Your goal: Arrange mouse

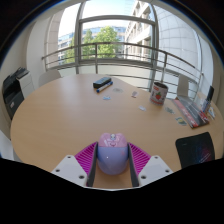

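A lavender computer mouse [112, 152] with a small printed pattern on top sits between my two fingers, whose pink pads [87, 156] press against both of its sides. My gripper [112, 160] is shut on the mouse and holds it low over the round wooden table [70, 115], near its front edge. A black mouse pad [195, 149] lies on the table to the right of the fingers.
A small dark object [102, 83] lies at the far side of the table. A cup [159, 93] and some stationery [192, 113] stand at the right. A black chair [13, 92] is at the left. Windows and a balcony railing lie beyond.
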